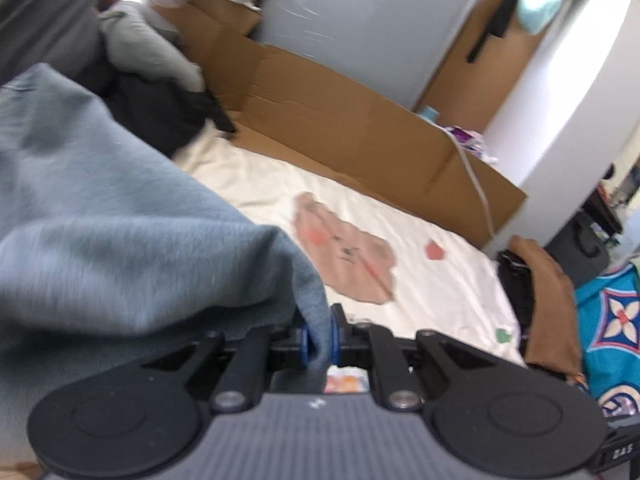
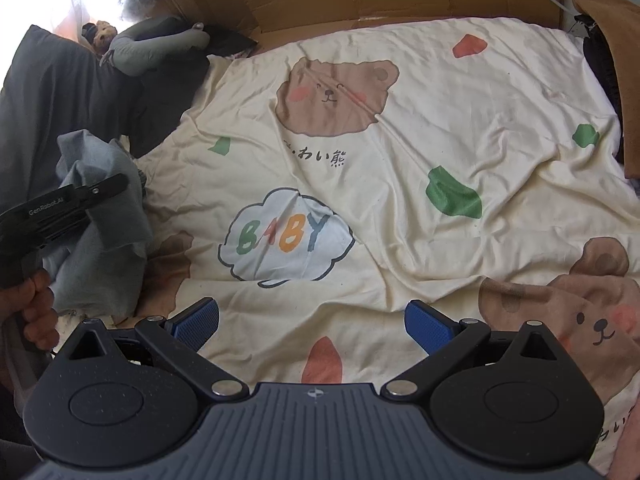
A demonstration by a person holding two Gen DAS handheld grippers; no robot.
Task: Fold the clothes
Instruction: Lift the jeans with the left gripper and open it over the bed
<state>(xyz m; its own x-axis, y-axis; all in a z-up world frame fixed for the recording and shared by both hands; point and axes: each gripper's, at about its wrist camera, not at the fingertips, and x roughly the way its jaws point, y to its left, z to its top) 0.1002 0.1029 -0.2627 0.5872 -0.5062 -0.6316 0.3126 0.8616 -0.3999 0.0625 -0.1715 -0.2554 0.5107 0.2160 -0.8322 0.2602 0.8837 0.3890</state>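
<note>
A grey-blue garment (image 1: pixel 120 240) fills the left half of the left wrist view, lifted off the bed. My left gripper (image 1: pixel 320 342) is shut on a fold of its edge, cloth pinched between the blue pads. From the right wrist view the same garment (image 2: pixel 104 216) hangs bunched at the left, with the left gripper's black body (image 2: pixel 60 208) in a person's hand (image 2: pixel 36 308). My right gripper (image 2: pixel 312 320) stands open over the cream sheet (image 2: pixel 400 240), nothing between its blue pads (image 2: pixel 428 326).
The bed carries a cream sheet with bear and "BABY" prints. A flattened cardboard box (image 1: pixel 360 136) lines the far side. Dark clothes and a grey pillow (image 2: pixel 152 46) lie at the bed's left end; a brown cushion (image 2: pixel 616 60) sits at the right.
</note>
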